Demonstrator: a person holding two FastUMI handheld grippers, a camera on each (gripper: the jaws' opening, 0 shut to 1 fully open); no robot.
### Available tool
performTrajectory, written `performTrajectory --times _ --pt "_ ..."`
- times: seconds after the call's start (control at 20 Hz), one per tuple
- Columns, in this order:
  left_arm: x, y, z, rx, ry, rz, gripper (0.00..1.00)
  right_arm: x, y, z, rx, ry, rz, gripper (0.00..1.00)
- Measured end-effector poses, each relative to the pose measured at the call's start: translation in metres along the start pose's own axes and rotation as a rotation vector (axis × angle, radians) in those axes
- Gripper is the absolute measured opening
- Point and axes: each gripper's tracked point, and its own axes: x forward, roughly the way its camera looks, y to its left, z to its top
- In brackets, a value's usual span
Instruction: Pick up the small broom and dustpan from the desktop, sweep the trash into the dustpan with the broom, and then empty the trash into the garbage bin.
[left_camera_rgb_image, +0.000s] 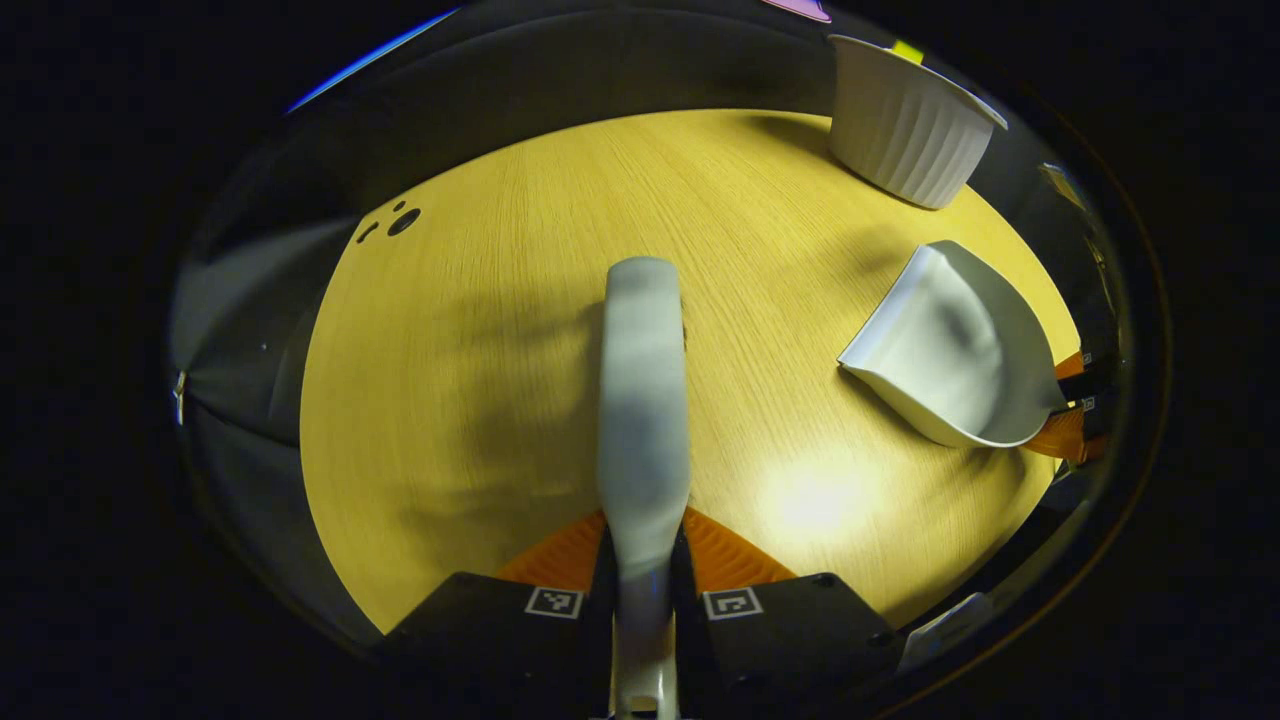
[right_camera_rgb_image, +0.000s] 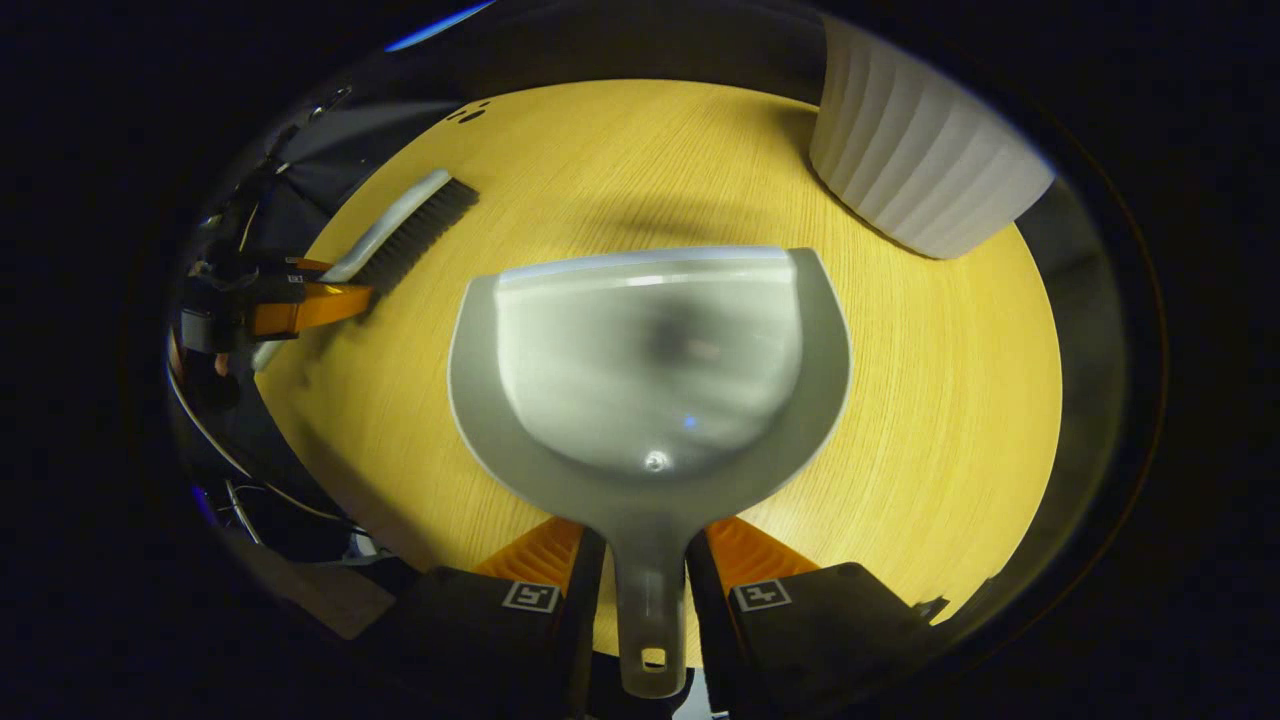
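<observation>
Two tools are in your grip above the round wooden table: in the left gripper view, your left gripper is clamped on the handle of the small broom, which points away over the tabletop, with the dustpan to its right and the ribbed white garbage bin at the far right. In the right gripper view, your right gripper pinches the dustpan by its handle, the bin far right, the broom far left.
</observation>
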Motion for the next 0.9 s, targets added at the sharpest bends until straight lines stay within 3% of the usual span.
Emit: performTrajectory --times 0.05,0.1,0.2,0.25,0.4,0.55,0.6,0.65,0.9 --pt "-0.001 0.003 0.003 0.006 -0.011 0.015 0.33 -0.004 0.000 0.001 0.001 -0.007 0.010 0.43" --pt "-0.002 0.004 0.005 0.014 -0.021 0.025 0.30 -0.010 -0.001 0.002 -0.003 -0.015 0.016 0.48" --pt "-0.011 0.009 0.007 0.037 -0.033 0.051 0.31 -0.020 -0.002 0.005 -0.012 -0.026 0.026 0.43" --pt "-0.016 0.012 0.009 0.046 -0.041 0.061 0.35 -0.027 -0.002 0.004 -0.020 -0.034 0.028 0.48" --pt "-0.034 0.016 0.017 0.067 -0.068 0.088 0.38 -0.048 -0.004 0.013 -0.033 -0.081 0.035 0.47" --pt "-0.054 0.012 0.026 0.046 -0.121 0.087 0.48 -0.073 -0.003 0.032 -0.019 -0.156 0.050 0.45" --pt "-0.065 0.011 0.032 0.033 -0.147 0.090 0.47 -0.081 -0.002 0.039 -0.017 -0.181 0.056 0.45" --pt "-0.074 0.012 0.040 0.021 -0.180 0.095 0.40 -0.091 -0.002 0.048 -0.016 -0.213 0.057 0.45" --pt "-0.137 0.004 0.094 -0.039 -0.442 0.077 0.40 -0.143 0.005 0.101 -0.024 -0.412 0.080 0.45"
